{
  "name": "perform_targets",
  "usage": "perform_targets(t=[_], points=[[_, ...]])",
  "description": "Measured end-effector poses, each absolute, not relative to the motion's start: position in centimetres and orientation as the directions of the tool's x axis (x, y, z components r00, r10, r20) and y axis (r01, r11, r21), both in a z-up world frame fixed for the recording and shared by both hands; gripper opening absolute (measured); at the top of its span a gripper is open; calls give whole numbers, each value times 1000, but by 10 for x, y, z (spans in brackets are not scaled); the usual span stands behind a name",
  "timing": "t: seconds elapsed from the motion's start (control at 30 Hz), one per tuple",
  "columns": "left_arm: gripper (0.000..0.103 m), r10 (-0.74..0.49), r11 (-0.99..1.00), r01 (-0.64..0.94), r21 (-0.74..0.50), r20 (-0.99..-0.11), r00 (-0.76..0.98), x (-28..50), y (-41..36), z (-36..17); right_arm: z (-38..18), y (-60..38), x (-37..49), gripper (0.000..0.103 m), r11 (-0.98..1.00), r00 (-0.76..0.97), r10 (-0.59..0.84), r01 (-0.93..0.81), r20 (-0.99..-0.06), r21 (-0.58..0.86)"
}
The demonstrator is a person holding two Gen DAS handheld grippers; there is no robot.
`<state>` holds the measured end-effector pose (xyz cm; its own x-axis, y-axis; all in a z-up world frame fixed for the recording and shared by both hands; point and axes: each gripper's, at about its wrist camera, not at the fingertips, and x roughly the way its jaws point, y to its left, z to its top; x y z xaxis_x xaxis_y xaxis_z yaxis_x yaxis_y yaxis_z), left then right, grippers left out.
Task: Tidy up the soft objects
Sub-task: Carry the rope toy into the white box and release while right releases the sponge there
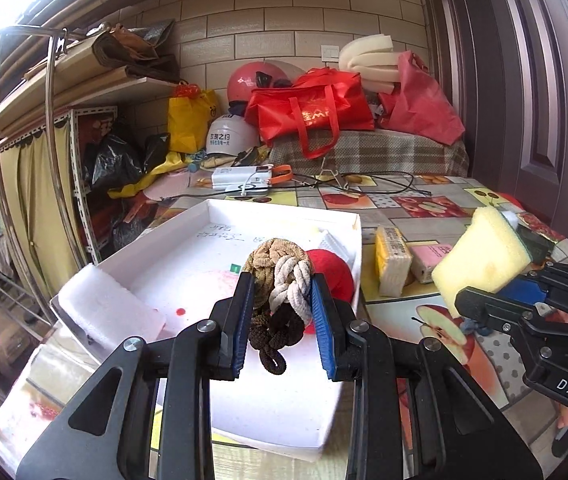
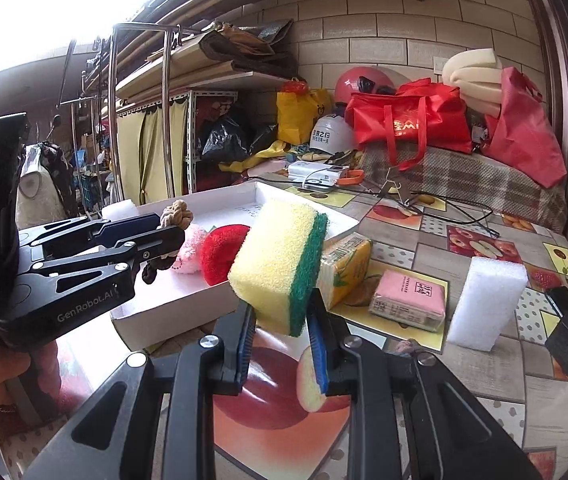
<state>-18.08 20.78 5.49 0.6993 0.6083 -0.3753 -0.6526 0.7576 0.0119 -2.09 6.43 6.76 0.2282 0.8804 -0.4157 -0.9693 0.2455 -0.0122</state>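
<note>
Braided cord knot (image 1: 280,284), tan, cream and dark brown, sat pinched between the blue pads of the left gripper (image 1: 282,300), hanging above the white foam tray (image 1: 284,216). Inside that tray lay a red plush ball (image 1: 333,270) and a pink fluffy piece (image 2: 192,254). The right gripper (image 2: 280,312) was clamped on a yellow sponge with a green scouring face (image 2: 280,268), held just beside the tray's near right edge. Beyond the tray's right wall stood a yellow tissue pack (image 2: 343,268), a pink tissue pack (image 2: 407,300) and a white foam block (image 2: 487,304).
</note>
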Motion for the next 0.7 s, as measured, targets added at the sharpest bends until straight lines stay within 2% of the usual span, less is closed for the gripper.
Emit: perform_targets(t=[0.13, 0.23, 0.4, 0.57, 0.7], points=[[28, 654, 715, -699, -1, -354, 669, -195, 233, 56, 68, 75, -34, 24, 218, 203, 890, -976, -409, -10], [28, 671, 708, -706, 10, -324, 667, -197, 250, 57, 67, 90, -42, 24, 144, 118, 903, -989, -413, 31], [28, 654, 698, -715, -37, -372, 659, -192, 283, 54, 66, 122, -61, 24, 54, 30, 900, -998, -435, 43], [28, 633, 691, -718, -76, -415, 653, -188, 304, 52, 57, 157, -72, 24, -16, -40, 848, -999, -528, 49], [28, 640, 663, -743, -96, -442, 628, -188, 314, 50, 46, 178, -63, 24, 18, -31, 793, -997, -608, 74]])
